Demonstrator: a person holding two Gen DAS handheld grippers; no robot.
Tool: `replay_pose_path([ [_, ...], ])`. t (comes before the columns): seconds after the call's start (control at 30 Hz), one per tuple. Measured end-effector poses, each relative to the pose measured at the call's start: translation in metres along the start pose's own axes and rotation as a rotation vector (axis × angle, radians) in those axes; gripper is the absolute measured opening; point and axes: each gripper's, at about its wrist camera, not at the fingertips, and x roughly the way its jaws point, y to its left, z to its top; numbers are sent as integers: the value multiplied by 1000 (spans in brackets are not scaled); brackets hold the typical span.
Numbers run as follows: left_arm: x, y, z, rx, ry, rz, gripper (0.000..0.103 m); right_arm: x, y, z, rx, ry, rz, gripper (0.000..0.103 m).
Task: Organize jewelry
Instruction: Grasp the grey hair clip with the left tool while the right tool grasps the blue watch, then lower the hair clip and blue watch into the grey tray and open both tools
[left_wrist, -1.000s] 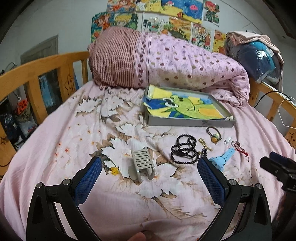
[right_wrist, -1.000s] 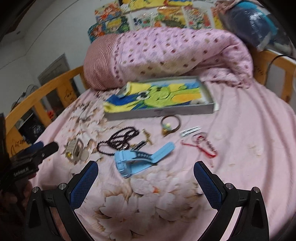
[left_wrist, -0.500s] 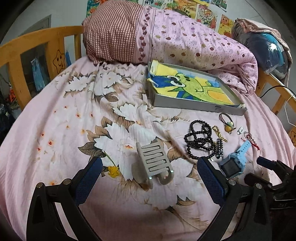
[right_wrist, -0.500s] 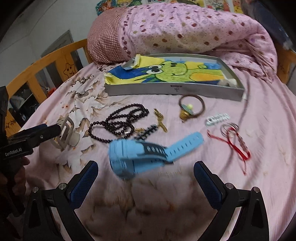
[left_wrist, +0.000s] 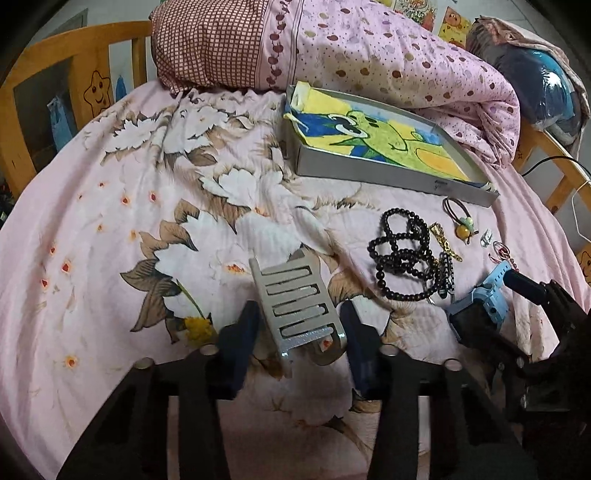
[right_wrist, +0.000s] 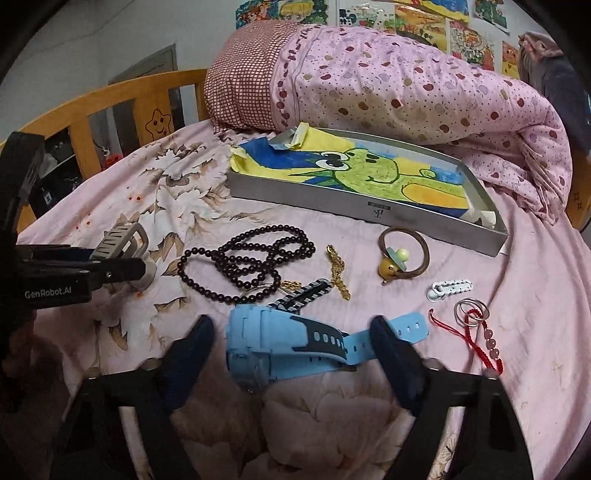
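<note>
Closing in on two items at once: left gripper (left_wrist: 300, 334) has narrowed since a second ago, when its jaws stood wide and well back from the silver clip (left_wrist: 298, 308). Now the pads flank the clip's near end, close on both sides; contact can't be confirmed, so grip not yet secure by my read. Right gripper (right_wrist: 293, 345) has dropped down too, jaws part-open, straddling the blue watch (right_wrist: 280, 341), pads apart from it on either side. Watch was farther ahead and smaller in view before; now it sits right between the fingers.

Tray (right_wrist: 369, 205) with the cartoon liner sits beyond, against the quilt (right_wrist: 406, 88), nothing loaded yet. Beads (right_wrist: 251, 264), gold chain (right_wrist: 338, 273), hair tie (right_wrist: 402, 253), white clip (right_wrist: 450, 287), red bracelet (right_wrist: 480, 332) all loose on the sheet (left_wrist: 129, 221).

Meaning: approach looks finished, both picks about to start; sorting itself barely begun.
</note>
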Motion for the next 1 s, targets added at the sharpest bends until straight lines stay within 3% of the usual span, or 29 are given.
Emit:
replay_pose_path([
  [0.03, 0, 0, 0, 0, -1, 5, 36, 1, -1, 0, 4, 4, 2, 62],
  [0.2, -2, -4, -1, 4, -17, 29, 31, -3, 2, 0, 2, -8, 23, 46],
  [0.27, -4, -6, -1, 7, -27, 36, 26, -5, 4, 1, -2, -16, 36, 32],
  [0.33, -7, -9, -1, 9, -38, 31, 26, -9, 6, 3, -5, -29, 38, 28],
  [0.63, -28, -38, 14, 50, -112, 5, 25, -40, -19, 23, 109, -116, 75, 25],
  [0.83, -30, -62, 54, 77, -161, -47, 25, -53, -54, 58, 113, -218, 75, 25],
  [1.0, -13, -79, 95, 91, -173, -84, 26, -36, -97, 90, 110, -278, 43, 25],
])
